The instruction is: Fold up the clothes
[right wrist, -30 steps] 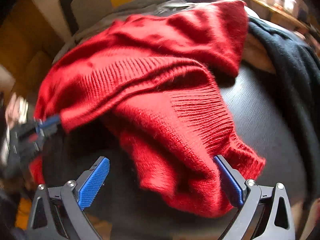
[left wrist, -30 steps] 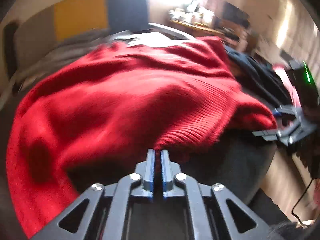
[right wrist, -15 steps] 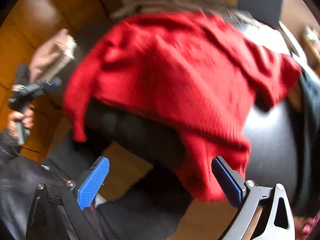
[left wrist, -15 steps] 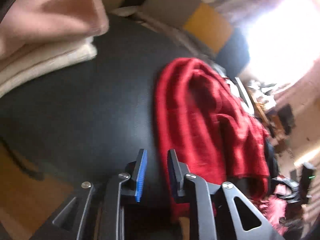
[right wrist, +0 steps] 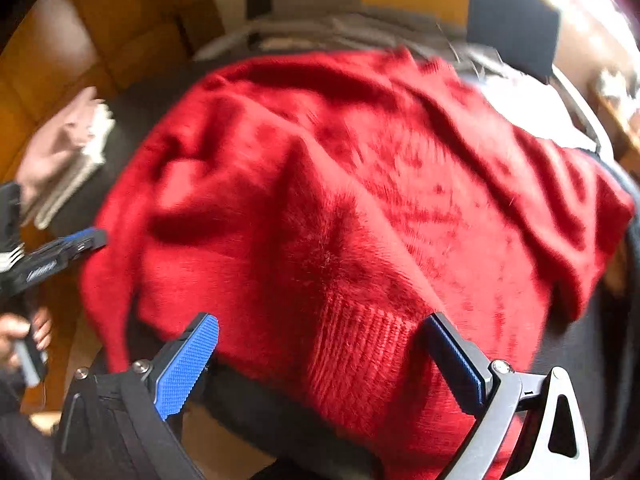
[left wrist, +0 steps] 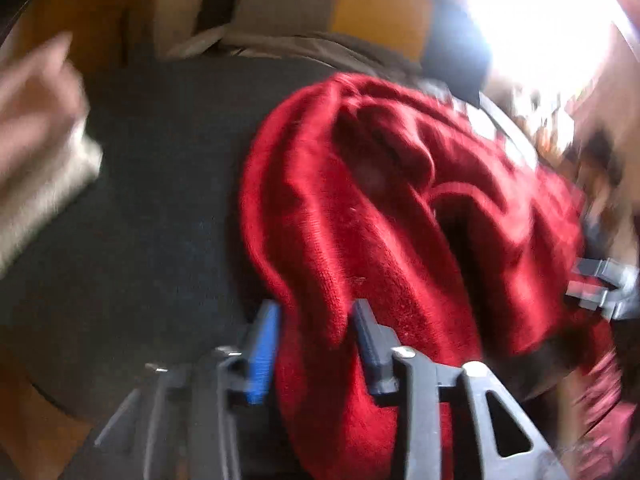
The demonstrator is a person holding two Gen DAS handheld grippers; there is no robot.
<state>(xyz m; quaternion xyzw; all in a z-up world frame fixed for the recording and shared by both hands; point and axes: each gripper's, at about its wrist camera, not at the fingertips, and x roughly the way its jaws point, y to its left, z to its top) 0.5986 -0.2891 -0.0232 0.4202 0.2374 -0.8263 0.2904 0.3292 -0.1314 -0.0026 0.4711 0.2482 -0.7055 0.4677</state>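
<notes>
A red knitted sweater (left wrist: 360, 240) lies crumpled on a dark round table (left wrist: 140, 220). In the left wrist view my left gripper (left wrist: 316, 332) sits at the sweater's near left edge. Its jaws are closing with a fold of red cloth between them, and I see no firm squeeze on it. In the right wrist view the sweater (right wrist: 360, 200) spreads wide. My right gripper (right wrist: 320, 344) stands wide open over the ribbed hem, with the fingers either side of it. The left gripper (right wrist: 68, 248) shows at the sweater's left edge, and the right gripper (left wrist: 600, 288) at its right edge.
A stack of folded pale clothes (left wrist: 40, 160) lies at the table's far left, also seen as the stack (right wrist: 68, 160). A person's hand (right wrist: 20, 336) holds the left tool. A wooden floor shows beyond the table edge. A couch with yellow and dark cushions (left wrist: 380, 12) stands behind.
My left gripper let go of the hem, swung to the sweater's left edge and now has cloth between its jaws. The right gripper stayed open and moved across over the ribbed hem.
</notes>
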